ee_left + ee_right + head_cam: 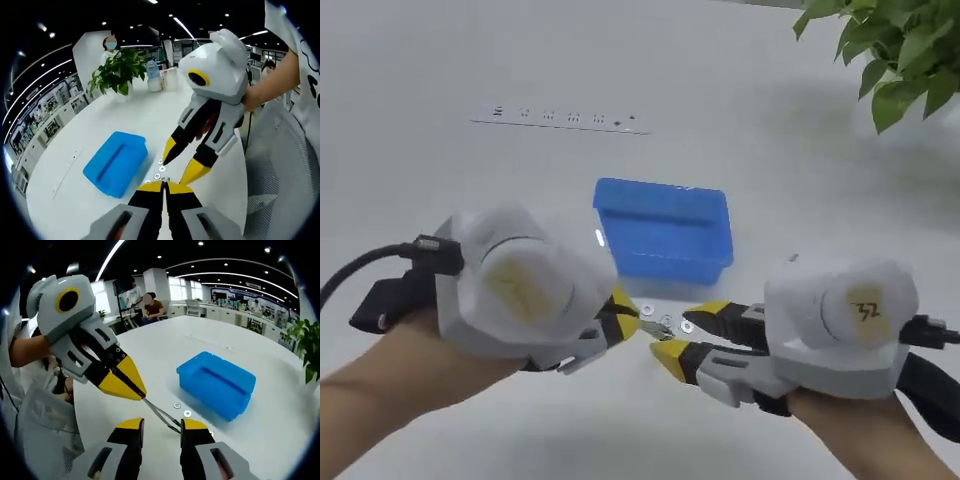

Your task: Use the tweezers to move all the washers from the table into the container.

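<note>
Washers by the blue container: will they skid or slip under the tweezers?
The washers lie flat and thin on the smooth table, so a nudge probably skids them. Shiny metal may slip from the fine tweezers.

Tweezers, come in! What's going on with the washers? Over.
Left gripper shut on tweezers; right gripper open near the tips. Washers lying on table by blue container. Nothing blocking.

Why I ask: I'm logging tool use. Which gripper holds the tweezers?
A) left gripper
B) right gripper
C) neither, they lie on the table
A: in the right gripper view the left gripper shows at the left with its jaws shut on the tweezers, while the right gripper has its own jaws apart.
</note>
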Demonstrator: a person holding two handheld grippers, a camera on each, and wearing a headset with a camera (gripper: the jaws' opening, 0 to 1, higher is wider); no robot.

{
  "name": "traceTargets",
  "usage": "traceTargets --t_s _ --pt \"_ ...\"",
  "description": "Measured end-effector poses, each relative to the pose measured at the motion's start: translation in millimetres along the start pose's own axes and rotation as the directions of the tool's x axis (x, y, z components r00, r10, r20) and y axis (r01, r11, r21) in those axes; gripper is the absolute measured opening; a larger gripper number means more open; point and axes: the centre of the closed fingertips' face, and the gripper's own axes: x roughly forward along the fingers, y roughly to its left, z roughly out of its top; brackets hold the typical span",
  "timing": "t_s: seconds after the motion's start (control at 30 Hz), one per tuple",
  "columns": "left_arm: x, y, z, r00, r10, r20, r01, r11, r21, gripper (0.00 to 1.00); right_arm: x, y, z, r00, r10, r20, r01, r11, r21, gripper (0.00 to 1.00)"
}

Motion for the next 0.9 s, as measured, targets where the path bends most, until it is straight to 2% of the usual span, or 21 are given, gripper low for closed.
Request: traceTargets --t_s 0.2,0.3,0.43,0.5,0.67,0.9 --pt "-7.9 6.3 10.6 0.9995 0.015 0.029 -0.015 1.000 -0.001 0.00 15.2 6.3 10.3 0.9989 0.045 0.009 -0.045 0.999 -0.013 0.22" --pt "-13.1 13.2 17.5 0.9982 0.027 0.053 -0.027 1.000 -0.004 0.00 23.5 5.6 14.0 0.9984 0.057 0.001 -0.057 0.998 -0.031 0.14" --pt "-16.9 20.5 23.2 0.9961 0.047 0.074 -0.048 0.999 0.013 0.00 30.8 10.7 26.1 0.9952 0.095 0.024 -0.094 0.995 -0.034 0.09" --pt "-18.4 23.9 25.6 0.9951 0.055 0.082 -0.057 0.998 0.023 0.00 33.6 10.7 30.2 0.9952 0.092 0.032 -0.090 0.995 -0.050 0.10" --pt "-18.0 29.3 26.1 0.9946 0.058 0.086 -0.061 0.997 0.039 0.00 38.4 -2.0 34.5 0.9972 0.060 0.045 -0.057 0.997 -0.054 0.07" --pt "-8.0 36.4 20.0 0.9957 0.056 0.074 -0.058 0.998 0.026 0.00 44.5 -17.7 28.0 0.9983 0.048 0.033 -0.047 0.998 -0.035 0.08"
